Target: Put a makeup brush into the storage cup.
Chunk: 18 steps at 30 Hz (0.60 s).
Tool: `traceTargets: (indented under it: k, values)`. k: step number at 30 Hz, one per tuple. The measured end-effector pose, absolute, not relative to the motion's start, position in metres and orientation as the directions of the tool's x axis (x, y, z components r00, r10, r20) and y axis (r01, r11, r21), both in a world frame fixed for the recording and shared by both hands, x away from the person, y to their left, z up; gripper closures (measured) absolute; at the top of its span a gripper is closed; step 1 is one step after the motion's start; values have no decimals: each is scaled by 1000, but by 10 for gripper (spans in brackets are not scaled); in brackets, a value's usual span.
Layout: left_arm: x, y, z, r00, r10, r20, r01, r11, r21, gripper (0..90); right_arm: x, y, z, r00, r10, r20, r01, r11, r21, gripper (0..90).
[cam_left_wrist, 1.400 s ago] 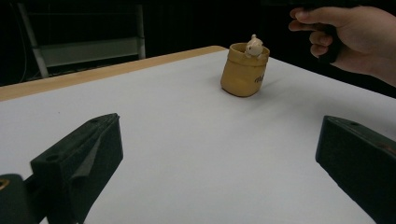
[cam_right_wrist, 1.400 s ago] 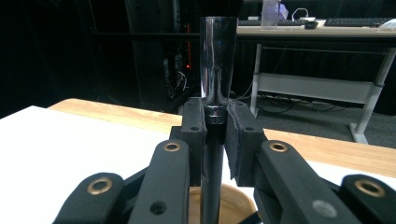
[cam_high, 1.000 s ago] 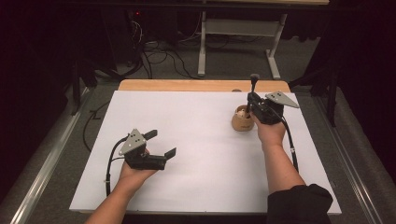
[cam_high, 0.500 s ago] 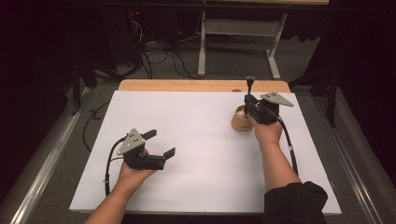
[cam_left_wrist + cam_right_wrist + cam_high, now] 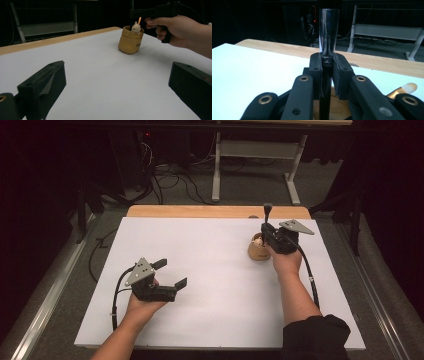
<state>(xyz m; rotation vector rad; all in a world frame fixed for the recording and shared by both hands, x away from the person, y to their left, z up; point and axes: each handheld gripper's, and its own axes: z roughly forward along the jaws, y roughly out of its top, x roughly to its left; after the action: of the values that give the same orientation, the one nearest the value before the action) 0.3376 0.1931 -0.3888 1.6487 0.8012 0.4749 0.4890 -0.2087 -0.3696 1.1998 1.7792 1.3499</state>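
Looking down from the high view, I see my right gripper (image 5: 268,227) at the far right of the white sheet (image 5: 210,270), clamped on a dark brush (image 5: 268,212) that stands upright above a small tan pouch (image 5: 258,251). My left gripper (image 5: 169,273) rests near the front left of the sheet, well apart from the pouch, jaws spread wide with nothing between them.

In the left gripper view, my two black jaws stand far apart over bare sheet (image 5: 100,75). Beyond them sits the pouch (image 5: 130,41), upright, with a little pale figure (image 5: 135,27) at its mouth. My right hand (image 5: 175,31) holds its gripper just beside and above it.

In the right gripper view, my pads (image 5: 315,72) press on the brush (image 5: 328,37) from both sides; its handle is glossy and flares upward. A tan brush tip (image 5: 405,89) pokes out at lower right.
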Motion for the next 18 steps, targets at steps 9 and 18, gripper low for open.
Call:
traceTargets:
  k: [9, 18]
  values:
    - [338, 192, -390, 682, 721, -118, 251, -80, 965, 20, 492, -211, -376, -410, 910, 56, 312, 82, 946, 808]
    - [338, 190, -391, 684, 721, -116, 252, -83, 964, 21, 492, -217, -386, -399, 914, 73, 339, 73, 938, 806]
